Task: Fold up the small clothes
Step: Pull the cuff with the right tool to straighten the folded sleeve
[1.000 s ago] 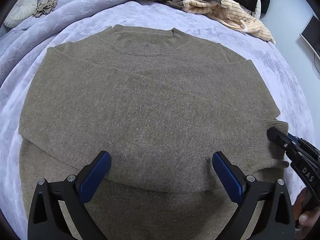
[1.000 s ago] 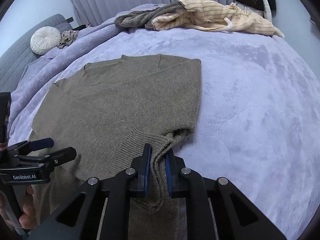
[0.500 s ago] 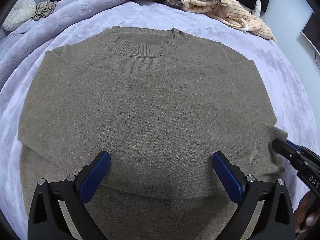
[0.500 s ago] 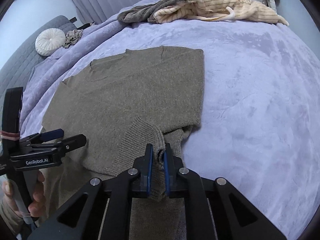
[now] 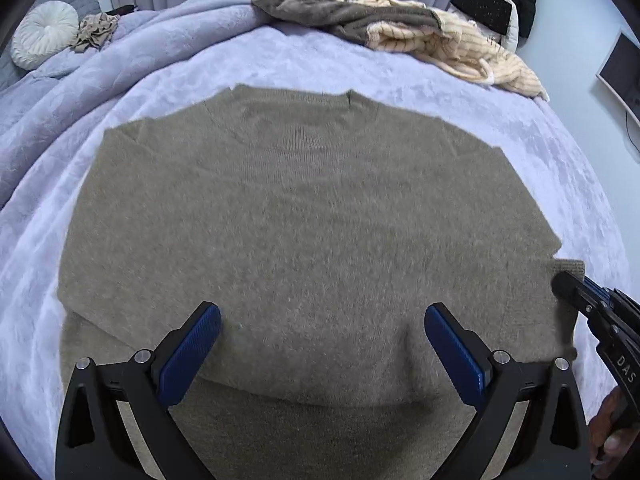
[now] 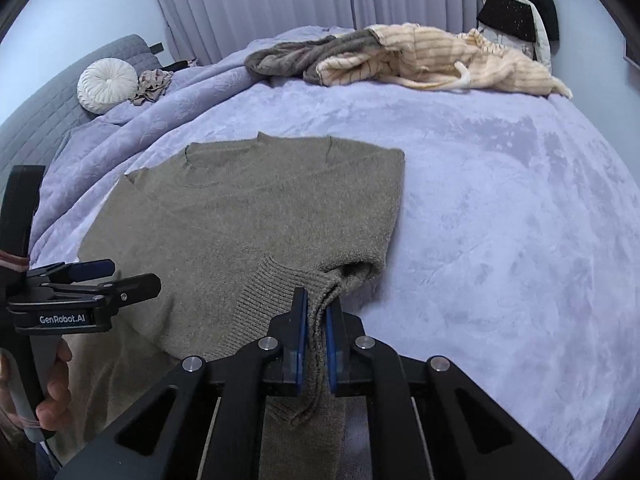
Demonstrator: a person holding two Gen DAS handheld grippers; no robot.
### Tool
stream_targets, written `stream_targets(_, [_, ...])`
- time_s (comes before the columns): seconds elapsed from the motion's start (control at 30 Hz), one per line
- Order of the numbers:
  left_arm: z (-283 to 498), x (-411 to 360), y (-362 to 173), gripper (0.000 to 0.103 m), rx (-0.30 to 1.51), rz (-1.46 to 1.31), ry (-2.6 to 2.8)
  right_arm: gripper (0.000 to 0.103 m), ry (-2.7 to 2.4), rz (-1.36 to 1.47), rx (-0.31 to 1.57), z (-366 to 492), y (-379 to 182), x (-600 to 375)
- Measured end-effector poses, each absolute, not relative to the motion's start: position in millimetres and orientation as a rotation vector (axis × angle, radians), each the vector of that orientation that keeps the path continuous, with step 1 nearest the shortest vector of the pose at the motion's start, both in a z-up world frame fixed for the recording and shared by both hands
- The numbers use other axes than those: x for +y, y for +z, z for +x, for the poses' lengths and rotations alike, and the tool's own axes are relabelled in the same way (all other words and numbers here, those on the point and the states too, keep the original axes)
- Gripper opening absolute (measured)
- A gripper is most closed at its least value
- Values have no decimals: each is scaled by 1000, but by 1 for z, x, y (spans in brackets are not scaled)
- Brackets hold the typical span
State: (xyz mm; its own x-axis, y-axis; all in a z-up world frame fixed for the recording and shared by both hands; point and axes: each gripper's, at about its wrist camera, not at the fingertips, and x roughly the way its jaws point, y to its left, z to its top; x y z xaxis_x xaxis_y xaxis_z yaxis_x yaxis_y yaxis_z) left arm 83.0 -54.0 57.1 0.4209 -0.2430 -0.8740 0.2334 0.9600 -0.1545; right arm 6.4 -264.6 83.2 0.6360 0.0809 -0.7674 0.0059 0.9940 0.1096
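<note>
A lavender bedspread (image 6: 500, 208) fills most of both views, running from the lower edges up to the pale curtains (image 6: 280, 0) at the top of the frame. On it, in the centre of the left wrist view, the olive-brown knitted sweater (image 5: 312, 220) lies flat with its ribbed collar (image 5: 296, 120) toward the top of the frame and its sleeves folded in over the body. A heap of clothes (image 6: 400, 60), grey-brown and cream striped, sits at the upper middle to upper right, well apart from the sweater. At the upper left a round white cushion (image 6: 107, 85) lies beside a small crumpled beige cloth (image 6: 154, 85). The left gripper (image 5: 322, 344) hovers over the lower part of the sweater at the bottom of its own view, its blue pads wide apart with nothing clamped; a hand (image 6: 52, 392) holds its handle at the lower left of the right wrist view. The right gripper (image 6: 316, 344), at the bottom centre of its view, has its fingers closed on the ribbed sleeve cuff (image 6: 288, 280), which bunches up between the blue pads at the sweater's lower right edge.
</note>
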Motion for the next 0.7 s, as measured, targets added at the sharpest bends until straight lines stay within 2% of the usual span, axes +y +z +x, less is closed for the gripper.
stream_targets(0.07, [87, -54, 63, 102, 1086, -6, -296, 5, 42, 66, 876, 8, 90, -262])
stream_targets(0.37, [96, -57, 47, 102, 1126, 5, -284, 5, 102, 49, 890, 10, 86, -261])
stream_targets(0.57, [104, -50, 58, 102, 1090, -38, -269, 4, 30, 100, 750, 19, 123, -281])
stream_targets(0.7, [112, -49, 38, 102, 1141, -16, -231, 4, -19, 107, 815, 51, 95, -296])
